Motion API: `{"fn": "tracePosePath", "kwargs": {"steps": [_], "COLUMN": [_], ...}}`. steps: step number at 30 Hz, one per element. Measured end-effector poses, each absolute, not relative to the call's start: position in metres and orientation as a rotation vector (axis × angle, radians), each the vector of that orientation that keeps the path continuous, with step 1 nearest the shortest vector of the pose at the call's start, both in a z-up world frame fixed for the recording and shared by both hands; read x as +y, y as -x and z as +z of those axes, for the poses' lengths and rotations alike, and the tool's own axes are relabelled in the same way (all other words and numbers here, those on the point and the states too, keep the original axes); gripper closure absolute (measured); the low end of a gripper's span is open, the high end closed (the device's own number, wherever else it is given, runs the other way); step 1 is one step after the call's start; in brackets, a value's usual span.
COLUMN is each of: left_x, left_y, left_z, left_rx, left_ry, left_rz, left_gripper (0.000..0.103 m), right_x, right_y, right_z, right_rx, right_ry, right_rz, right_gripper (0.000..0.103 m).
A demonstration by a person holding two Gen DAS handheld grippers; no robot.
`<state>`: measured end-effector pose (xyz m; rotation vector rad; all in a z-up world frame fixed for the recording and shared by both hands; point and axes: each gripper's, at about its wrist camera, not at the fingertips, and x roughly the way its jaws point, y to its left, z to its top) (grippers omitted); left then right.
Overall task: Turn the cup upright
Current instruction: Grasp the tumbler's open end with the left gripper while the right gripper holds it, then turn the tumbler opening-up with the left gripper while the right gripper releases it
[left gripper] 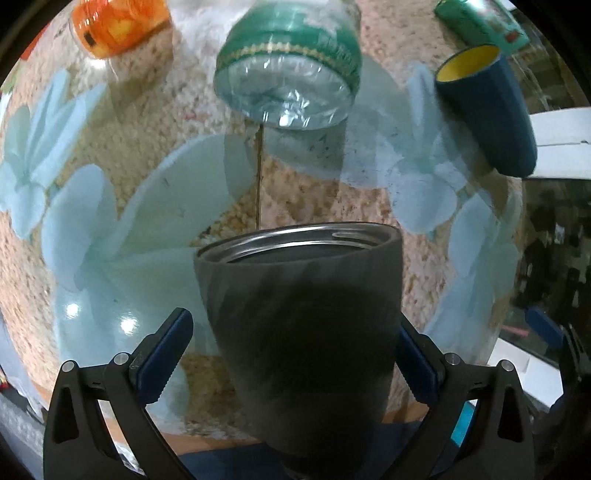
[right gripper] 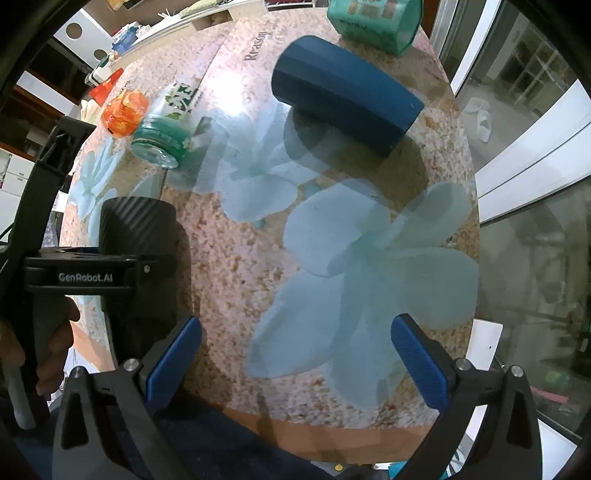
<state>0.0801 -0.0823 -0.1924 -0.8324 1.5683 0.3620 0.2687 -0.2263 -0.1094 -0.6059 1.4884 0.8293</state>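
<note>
Left hand-held gripper point(left gripper: 295, 354): blue ribbed pads standing wide apart, straddling the black cup point(left gripper: 303, 332). A gap is showing beside the left pad point(left gripper: 166, 354); the right pad is sitting close against the cup wall, contact cannot be told. The cup is standing mouth-up on the bench point(left gripper: 332, 206), matte black outside with faint diagonal ribbing, shiny metal inside the rim, tapering toward its base.

Right hand-held gripper point(right gripper: 295, 358): pads spread wide, holding nothing, hovering over the bench near its front edge.

A blue cup point(right gripper: 343, 107) is lying on its side, well apart from the black one; smooth matte wall, yellow inside. A clear plastic bottle point(left gripper: 291, 74) with a green label is lying on its side beyond the black cup, an orange jar point(left gripper: 118, 26) near it. The bench cover is glossy, speckled pink-beige, printed with pale blue flowers.
</note>
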Motion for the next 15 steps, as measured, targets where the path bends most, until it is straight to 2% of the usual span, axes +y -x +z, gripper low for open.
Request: {"fn": "tracePosePath", "kwargs": {"steps": [5, 9, 15], "left_x": [-0.084, -0.096, -0.109], "left_y": [-0.077, -0.076, -0.085], "left_z": [-0.199, -0.194, -0.186], "left_rx": [1.548, 1.490, 1.473], "left_ry": [0.867, 0.849, 0.808], "left_rz": [0.364, 0.332, 0.318], "left_gripper": [0.002, 0.018, 0.019], "right_x": [-0.226, -0.224, -0.225], "right_y": [-0.271, -0.273, -0.270], "right_z": [-0.111, -0.110, -0.110], "right_rx": [1.493, 1.492, 1.496], "right_ry": [0.603, 0.600, 0.588], "right_rz": [0.842, 0.852, 0.853], "right_gripper": [0.000, 0.000, 0.000]}}
